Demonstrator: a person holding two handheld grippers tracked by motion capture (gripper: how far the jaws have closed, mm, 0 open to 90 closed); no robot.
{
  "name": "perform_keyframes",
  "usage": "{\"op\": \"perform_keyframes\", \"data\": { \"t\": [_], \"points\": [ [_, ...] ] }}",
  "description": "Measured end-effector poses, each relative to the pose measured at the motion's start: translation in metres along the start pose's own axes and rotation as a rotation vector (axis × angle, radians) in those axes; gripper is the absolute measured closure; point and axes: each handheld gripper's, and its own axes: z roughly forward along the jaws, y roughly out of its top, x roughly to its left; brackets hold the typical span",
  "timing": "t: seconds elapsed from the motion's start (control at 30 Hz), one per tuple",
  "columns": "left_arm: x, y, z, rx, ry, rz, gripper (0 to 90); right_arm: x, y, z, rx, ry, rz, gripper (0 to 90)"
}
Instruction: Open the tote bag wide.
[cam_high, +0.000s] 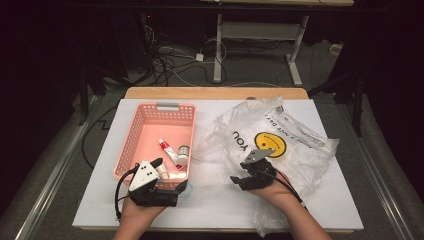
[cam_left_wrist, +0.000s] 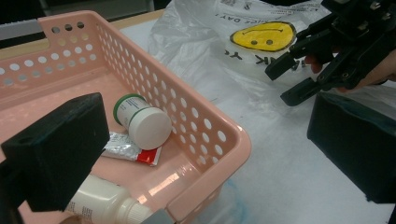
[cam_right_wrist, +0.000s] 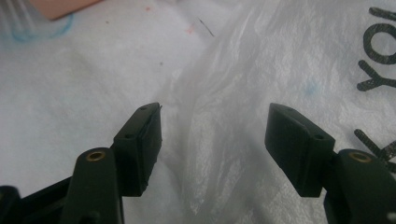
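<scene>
A pink perforated basket (cam_high: 131, 131) sits on the left of the white board. In it lie a white-capped jar (cam_left_wrist: 142, 121), a red and white tube (cam_left_wrist: 133, 151) and a white bottle (cam_left_wrist: 107, 203). My left gripper (cam_high: 170, 175) stands open astride the basket's near right corner (cam_left_wrist: 219, 154), one jaw inside and one outside, neither pressing on the wall. A crumpled clear plastic bag (cam_high: 300, 150) with a yellow smiley (cam_high: 270, 144) lies to the right. My right gripper (cam_high: 239, 171) is low over the bag's left edge. It is open, with a raised fold of the bag (cam_right_wrist: 219, 93) between its jaws.
The white board (cam_high: 225, 205) covers a wooden table (cam_high: 215, 92). A clear round thing with a blue rim (cam_right_wrist: 28, 23) sits by the basket's near corner. Cables and a desk frame (cam_high: 218, 50) lie on the floor behind. Bare board runs between basket and bag.
</scene>
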Motion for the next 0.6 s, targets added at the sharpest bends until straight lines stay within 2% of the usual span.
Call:
{"op": "perform_keyframes", "data": {
  "t": [0.3, 0.4, 0.6],
  "points": [
    [-0.0002, -0.0003, 0.0005, 0.003, -0.003, 0.0, 0.0, -0.0007, -0.0039, 0.0006, 0.002, -0.007, 0.002, 63.4],
    [-0.0003, -0.0003, 0.0008, 0.006, -0.005, 0.002, 0.0, -0.0015, -0.0046, 0.0015, 0.001, -0.005, -0.004, 69.3],
    [-0.0004, -0.0004, 0.0011, 0.006, -0.006, -0.001, 0.0, -0.0026, -0.0057, 0.0002, -0.006, -0.008, 0.015, 79.4]
  ]
}}
